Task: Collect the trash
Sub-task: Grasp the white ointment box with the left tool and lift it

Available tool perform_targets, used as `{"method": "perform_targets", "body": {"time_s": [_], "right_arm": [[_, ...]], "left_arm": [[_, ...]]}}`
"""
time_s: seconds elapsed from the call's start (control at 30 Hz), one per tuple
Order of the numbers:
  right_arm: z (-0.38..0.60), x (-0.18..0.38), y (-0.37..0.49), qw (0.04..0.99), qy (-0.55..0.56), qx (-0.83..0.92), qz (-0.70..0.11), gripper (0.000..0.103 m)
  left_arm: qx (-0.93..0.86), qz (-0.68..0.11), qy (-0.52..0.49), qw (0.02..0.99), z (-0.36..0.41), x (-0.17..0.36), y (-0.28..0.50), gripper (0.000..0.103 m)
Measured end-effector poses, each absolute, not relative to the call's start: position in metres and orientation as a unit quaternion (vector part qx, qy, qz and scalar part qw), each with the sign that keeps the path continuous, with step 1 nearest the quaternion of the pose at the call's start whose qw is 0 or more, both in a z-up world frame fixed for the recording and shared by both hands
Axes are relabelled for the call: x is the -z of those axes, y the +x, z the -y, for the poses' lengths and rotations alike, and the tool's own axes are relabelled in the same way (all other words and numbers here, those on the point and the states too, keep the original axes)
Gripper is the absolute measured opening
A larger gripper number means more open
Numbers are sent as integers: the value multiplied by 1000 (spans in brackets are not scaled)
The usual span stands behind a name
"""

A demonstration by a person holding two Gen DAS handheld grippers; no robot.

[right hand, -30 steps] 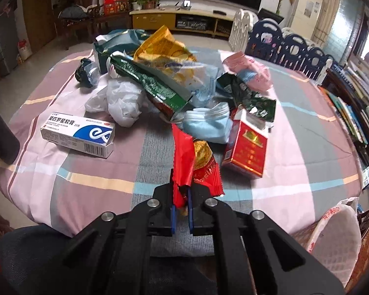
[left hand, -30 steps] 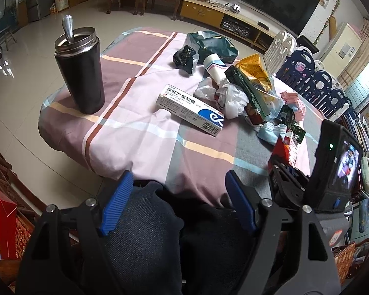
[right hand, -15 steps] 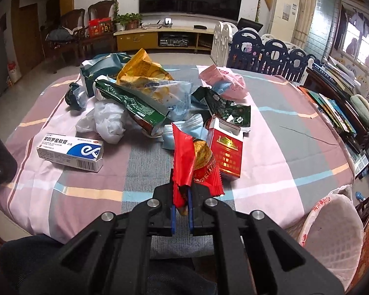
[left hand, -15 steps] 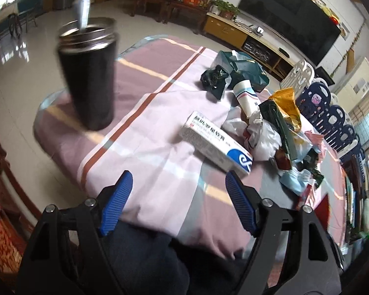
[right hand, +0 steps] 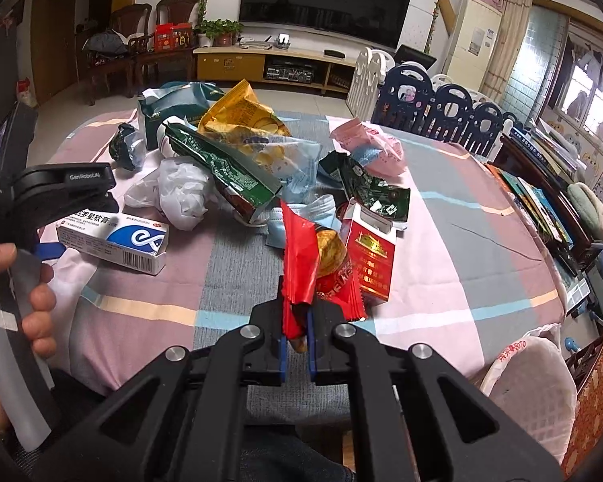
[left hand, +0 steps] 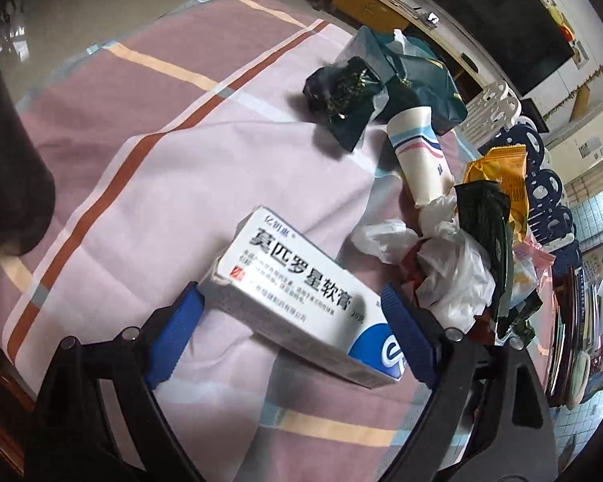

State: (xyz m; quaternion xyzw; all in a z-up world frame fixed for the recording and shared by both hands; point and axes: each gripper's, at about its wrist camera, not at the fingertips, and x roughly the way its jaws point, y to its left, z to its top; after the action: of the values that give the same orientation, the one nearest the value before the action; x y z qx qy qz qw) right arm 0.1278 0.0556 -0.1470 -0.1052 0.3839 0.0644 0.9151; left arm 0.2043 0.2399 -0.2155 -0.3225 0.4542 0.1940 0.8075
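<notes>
We see a pink-and-grey striped tablecloth (left hand: pixel 148 184), a white-and-blue box (left hand: pixel 301 293), a red wrapper (right hand: pixel 301 257), a yellow bag (right hand: pixel 241 120), blue pads (left hand: pixel 173 333).

Plaid-clothed table (right hand: pixel 454 217) under strewn trash (right hand: pixel 237 168)

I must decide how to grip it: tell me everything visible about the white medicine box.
The white medicine box is a long cardboard carton with black Chinese print, a blue swirl logo at one end and a barcode on its side. It lies flat on the striped tablecloth, apparently intact. The open left claw straddles it, pads not yet pressing.
</notes>
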Motion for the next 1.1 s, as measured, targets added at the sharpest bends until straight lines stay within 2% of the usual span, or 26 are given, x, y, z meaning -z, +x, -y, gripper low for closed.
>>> {"method": "perform_targets", "body": {"time_s": [0.13,0.17,0.2,0.23,0.27,0.3,0.37,0.47,0.63,1.1], "right_arm": [[-53,147,127,916,-101,-64,-383,8],[-54,147,127,915,-104,-65,-384,8],[-55,148,128,914,-107,-66,-385,8],[-56,149,128,913,-109,-67,-387,8],[-58,149,128,912,-112,-67,-388,8],[-60,150,128,911,-115,-66,-390,8],[-63,151,128,910,-121,-64,-390,8],[-66,151,126,910,-128,-61,-390,8],[-77,154,125,906,-151,-58,-391,8],[-78,154,125,907,-157,-50,-387,8]], "left_arm": [[-200,-444,-282,827,-228,210,207,89],[-201,-438,-276,832,-227,208,206,86],[-202,-433,-271,836,-228,206,205,82],[-205,-432,-262,838,-227,205,204,70],[-207,-435,-255,839,-227,206,203,65],[-205,-435,-256,839,-229,206,203,65],[-196,-423,-281,839,-236,206,197,53],[-187,-404,-308,841,-245,205,189,44],[-174,-382,-335,844,-252,202,183,38],[-184,-320,-312,876,-247,176,171,30]]}}
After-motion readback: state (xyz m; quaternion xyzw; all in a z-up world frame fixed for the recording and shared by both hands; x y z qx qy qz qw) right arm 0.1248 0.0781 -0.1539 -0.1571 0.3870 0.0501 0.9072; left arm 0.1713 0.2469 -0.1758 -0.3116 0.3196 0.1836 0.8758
